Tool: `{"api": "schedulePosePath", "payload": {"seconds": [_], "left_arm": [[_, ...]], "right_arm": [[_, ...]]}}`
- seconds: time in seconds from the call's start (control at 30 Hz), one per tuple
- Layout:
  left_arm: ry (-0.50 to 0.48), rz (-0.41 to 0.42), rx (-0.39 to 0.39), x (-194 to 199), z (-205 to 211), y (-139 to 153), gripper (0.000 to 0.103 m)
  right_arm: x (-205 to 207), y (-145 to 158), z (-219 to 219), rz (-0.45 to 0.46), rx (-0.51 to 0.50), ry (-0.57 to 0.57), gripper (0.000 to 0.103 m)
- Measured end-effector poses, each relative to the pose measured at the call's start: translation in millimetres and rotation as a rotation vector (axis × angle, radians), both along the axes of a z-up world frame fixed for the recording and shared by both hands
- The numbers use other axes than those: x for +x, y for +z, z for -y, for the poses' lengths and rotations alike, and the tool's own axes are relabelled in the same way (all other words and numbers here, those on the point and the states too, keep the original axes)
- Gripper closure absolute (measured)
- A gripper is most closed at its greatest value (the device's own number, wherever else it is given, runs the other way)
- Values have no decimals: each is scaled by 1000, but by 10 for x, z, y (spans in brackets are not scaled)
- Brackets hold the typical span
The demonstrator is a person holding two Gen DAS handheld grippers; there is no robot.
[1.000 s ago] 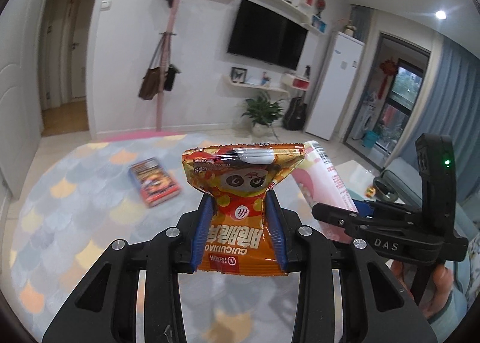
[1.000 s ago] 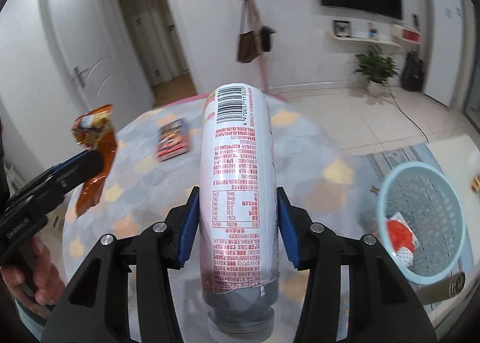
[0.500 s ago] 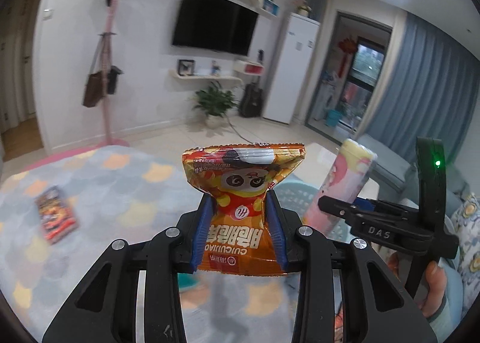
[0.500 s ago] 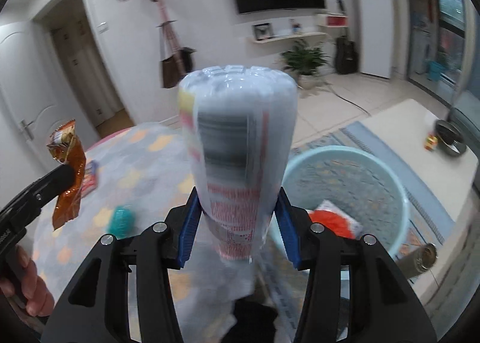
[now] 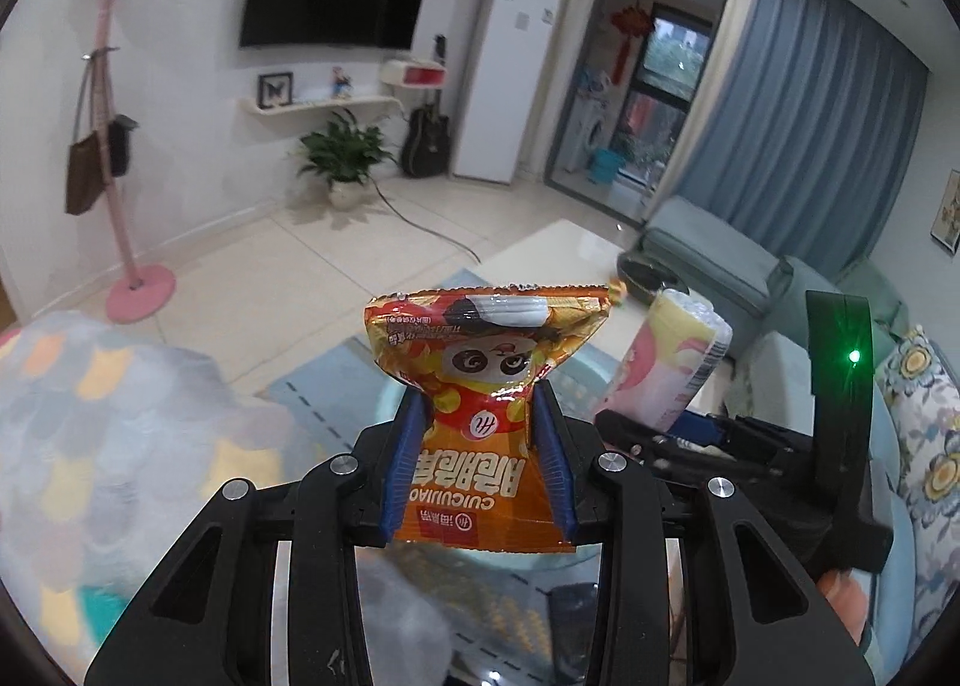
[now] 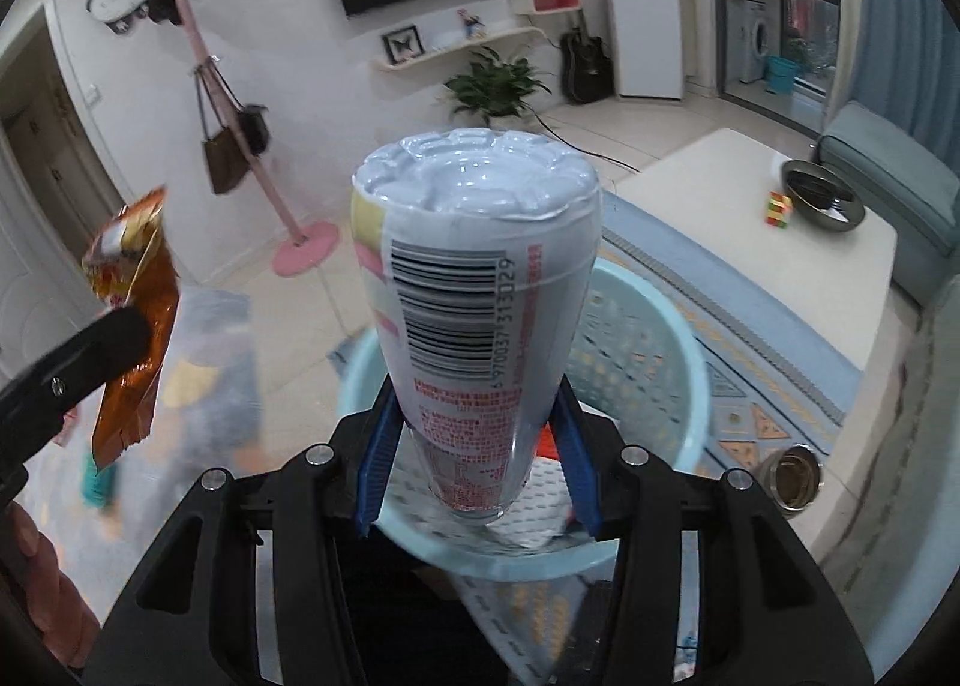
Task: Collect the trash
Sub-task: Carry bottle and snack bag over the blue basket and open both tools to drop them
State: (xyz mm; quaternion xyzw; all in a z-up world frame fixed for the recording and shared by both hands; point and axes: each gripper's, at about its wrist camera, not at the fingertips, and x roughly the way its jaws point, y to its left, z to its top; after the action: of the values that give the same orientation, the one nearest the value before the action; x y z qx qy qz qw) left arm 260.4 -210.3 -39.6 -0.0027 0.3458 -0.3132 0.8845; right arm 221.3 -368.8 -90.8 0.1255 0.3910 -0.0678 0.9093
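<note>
Right tool (image 6: 477, 464) pinching plastic bottle (image 6: 474, 290) above light-blue basket (image 6: 654, 338), ready for dropping; left tool (image 5: 477, 470) clamping orange snack wrapper (image 5: 480, 386) beside basket, awaiting turn.

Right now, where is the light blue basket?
In the right wrist view the light blue basket stands on the patterned rug, directly below the plastic bottle held in the right gripper, left of the white table.
</note>
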Motion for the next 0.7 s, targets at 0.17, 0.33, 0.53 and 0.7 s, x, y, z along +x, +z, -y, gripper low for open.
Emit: {"api": "schedulePosePath", "payload": {"seconds": [0.17, 0.33, 0.53, 0.7], "left_arm": [[-32, -88, 21, 216, 324, -231, 65], [-30, -142, 21, 458, 456, -386, 60], [-39, -180, 10, 538, 487, -527, 30], [-29, -187, -13, 437, 372, -548, 26]], "right_arm": [[98, -263, 178, -113, 62, -11, 56], [19, -326, 391, -109, 85, -74, 56], [-65, -288, 516, -91, 91, -108, 55], [-111, -276, 455, -87, 94, -98, 55]]}}
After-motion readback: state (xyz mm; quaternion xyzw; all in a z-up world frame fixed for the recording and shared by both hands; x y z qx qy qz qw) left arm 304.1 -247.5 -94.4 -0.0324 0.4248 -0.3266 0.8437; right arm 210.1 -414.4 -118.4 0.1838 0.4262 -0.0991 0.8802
